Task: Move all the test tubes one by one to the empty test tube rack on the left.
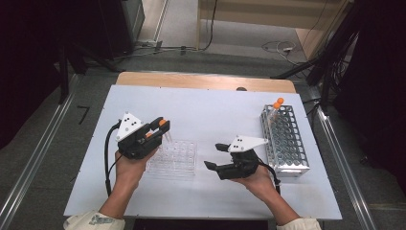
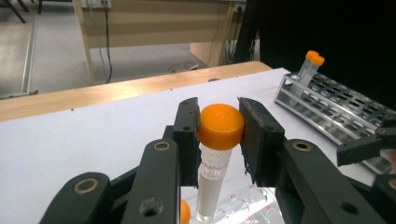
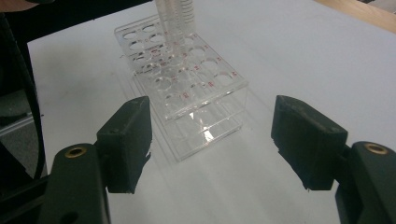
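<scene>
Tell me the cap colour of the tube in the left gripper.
Orange cap, clearest in the left gripper view.

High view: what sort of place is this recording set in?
Probably a lab-style workbench: a metal tube rack, a clear plastic rack and an orange-capped tube on a white table, cables on the floor.
</scene>
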`<move>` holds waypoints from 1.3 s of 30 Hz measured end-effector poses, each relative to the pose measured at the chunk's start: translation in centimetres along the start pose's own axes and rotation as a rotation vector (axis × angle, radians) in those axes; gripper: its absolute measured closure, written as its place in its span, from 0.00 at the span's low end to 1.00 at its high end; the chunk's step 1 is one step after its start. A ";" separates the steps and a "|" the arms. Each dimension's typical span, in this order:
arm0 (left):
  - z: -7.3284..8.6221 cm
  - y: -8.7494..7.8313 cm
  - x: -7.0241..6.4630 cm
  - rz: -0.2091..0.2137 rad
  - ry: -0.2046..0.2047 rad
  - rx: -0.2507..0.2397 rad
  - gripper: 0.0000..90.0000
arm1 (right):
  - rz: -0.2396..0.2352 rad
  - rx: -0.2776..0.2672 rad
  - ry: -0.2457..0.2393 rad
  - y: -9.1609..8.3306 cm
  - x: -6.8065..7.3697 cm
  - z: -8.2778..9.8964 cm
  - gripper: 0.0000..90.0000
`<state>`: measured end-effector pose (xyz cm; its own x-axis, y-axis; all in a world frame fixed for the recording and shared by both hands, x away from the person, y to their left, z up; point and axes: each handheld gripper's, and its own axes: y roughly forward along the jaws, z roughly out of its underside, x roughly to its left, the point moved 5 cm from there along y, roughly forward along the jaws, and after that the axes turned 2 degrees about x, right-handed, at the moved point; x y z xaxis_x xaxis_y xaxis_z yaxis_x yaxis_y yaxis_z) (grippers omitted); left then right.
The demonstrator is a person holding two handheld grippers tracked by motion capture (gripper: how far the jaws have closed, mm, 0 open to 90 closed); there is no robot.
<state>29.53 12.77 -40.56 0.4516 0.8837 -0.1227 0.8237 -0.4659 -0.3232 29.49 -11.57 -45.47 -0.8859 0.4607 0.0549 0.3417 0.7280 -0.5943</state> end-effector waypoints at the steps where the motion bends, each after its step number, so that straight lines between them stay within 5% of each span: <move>1: 0.1 0.0 0.1 -0.006 0.003 0.005 0.78 | 0.001 0.000 0.002 0.0 0.0 0.0 0.31; 22: 2.9 1.8 -0.5 -0.031 0.081 0.131 0.77 | 0.006 -0.005 -0.007 -0.1 0.2 0.1 0.32; 39: 2.7 1.5 -0.5 -0.014 0.061 0.112 0.59 | 0.007 -0.005 -0.002 -0.1 0.1 0.1 0.32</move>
<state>29.64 11.74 -43.53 0.4630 0.8843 -0.0611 0.7884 -0.4423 -0.4276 29.31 -11.62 -45.48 -0.8842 0.4645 0.0490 0.3494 0.7273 -0.5907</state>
